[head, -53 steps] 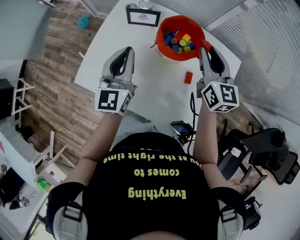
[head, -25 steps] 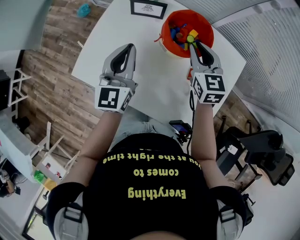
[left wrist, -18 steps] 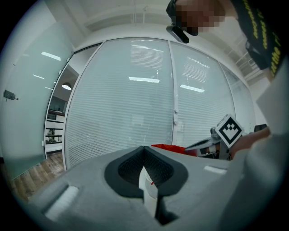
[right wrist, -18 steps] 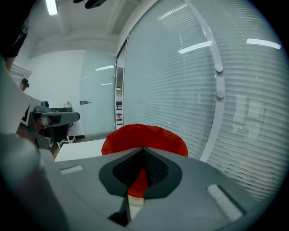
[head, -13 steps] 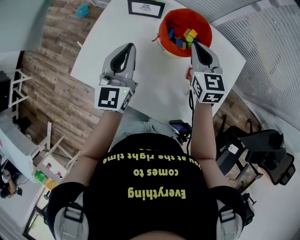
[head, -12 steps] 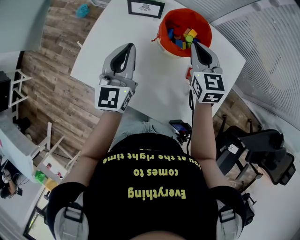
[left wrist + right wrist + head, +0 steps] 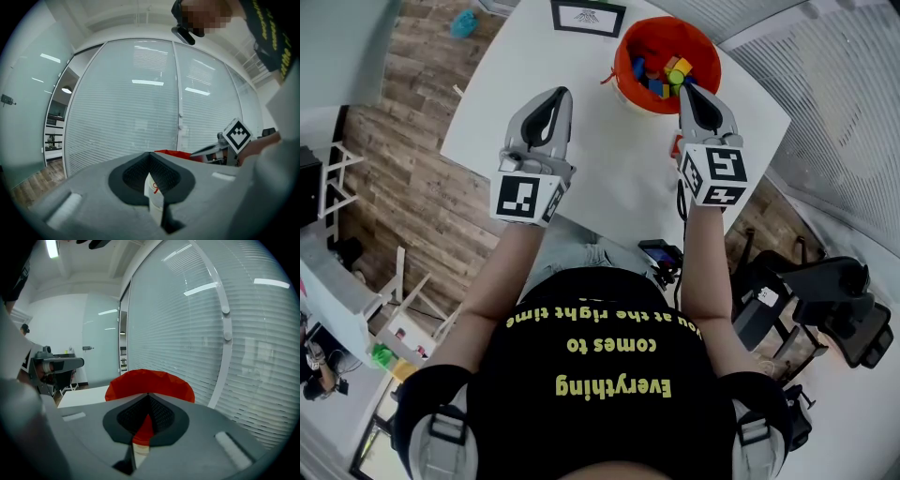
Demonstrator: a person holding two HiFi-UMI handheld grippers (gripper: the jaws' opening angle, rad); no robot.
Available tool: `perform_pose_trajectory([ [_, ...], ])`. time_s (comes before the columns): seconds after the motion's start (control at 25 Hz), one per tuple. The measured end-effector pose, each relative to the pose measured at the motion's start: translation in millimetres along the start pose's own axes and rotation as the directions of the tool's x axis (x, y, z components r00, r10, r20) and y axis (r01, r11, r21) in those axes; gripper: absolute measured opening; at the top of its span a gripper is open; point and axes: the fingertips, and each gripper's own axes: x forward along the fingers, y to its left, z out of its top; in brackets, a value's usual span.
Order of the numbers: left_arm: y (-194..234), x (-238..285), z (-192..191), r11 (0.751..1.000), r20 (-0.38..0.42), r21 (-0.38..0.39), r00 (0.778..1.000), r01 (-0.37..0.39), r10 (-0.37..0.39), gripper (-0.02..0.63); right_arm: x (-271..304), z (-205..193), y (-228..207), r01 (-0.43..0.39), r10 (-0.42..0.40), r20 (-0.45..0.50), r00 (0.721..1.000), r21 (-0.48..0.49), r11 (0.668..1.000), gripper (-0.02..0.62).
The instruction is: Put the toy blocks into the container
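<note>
The red container (image 7: 630,52) stands at the far side of the white table (image 7: 525,66) and holds several coloured blocks (image 7: 667,73). One red block (image 7: 674,143) lies on the table near it, mostly hidden by my right gripper (image 7: 692,91). That gripper is shut and empty, its tips at the container's near rim. In the right gripper view the container (image 7: 150,380) fills the middle, just past the closed jaws of the right gripper (image 7: 149,396). My left gripper (image 7: 555,97) hovers over bare table to the left, shut with nothing in it, and the left gripper view shows its jaws (image 7: 150,154) closed.
A framed card (image 7: 589,17) stands at the table's far edge, left of the container. The table's near edge runs just under both grippers. Office chairs (image 7: 834,300) stand on the right beyond the table, and wooden floor (image 7: 403,159) lies to the left.
My right gripper has moved left and forward to the container's near rim and now covers most of the red block on the table. The left gripper has stayed put.
</note>
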Motion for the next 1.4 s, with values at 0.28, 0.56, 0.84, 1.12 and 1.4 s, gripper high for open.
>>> perform_pose_trajectory([
  [0.28, 1.3, 0.7, 1.9, 1.000, 0.002, -0.003, 1.000, 0.000, 0.000, -0.001, 0.0, 0.9, -0.3, 0.000, 0.000, -0.001, 1.000, 0.006, 1.000, 0.006],
  [0.56, 0.0, 3.1, 3.8, 1.000, 0.007, 0.000, 1.000, 0.017, -0.017, -0.001, -9.7, 5.4, -10.5, 0.044, -0.044, 0.020, 0.999, 0.013, 0.999, 0.006],
  [0.84, -7.5, 5.6, 15.5, 0.999, 0.022, 0.010, 0.998, 0.051, -0.051, -0.001, -41.2, 21.0, -28.3, 0.099, -0.102, 0.068, 0.993, 0.043, 0.994, 0.006],
  [1.12, -25.5, 15.3, 29.0, 0.993, 0.048, 0.018, 0.992, 0.115, -0.116, 0.000, -72.8, 28.2, -42.7, 0.159, -0.165, 0.096, 0.982, 0.063, 0.985, 0.006],
  [1.4, -49.9, 17.8, 35.3, 0.984, 0.059, 0.023, 0.982, 0.179, -0.180, -0.001, -101.5, 18.2, -52.8, 0.213, -0.221, 0.086, 0.972, 0.087, 0.973, 0.006],
])
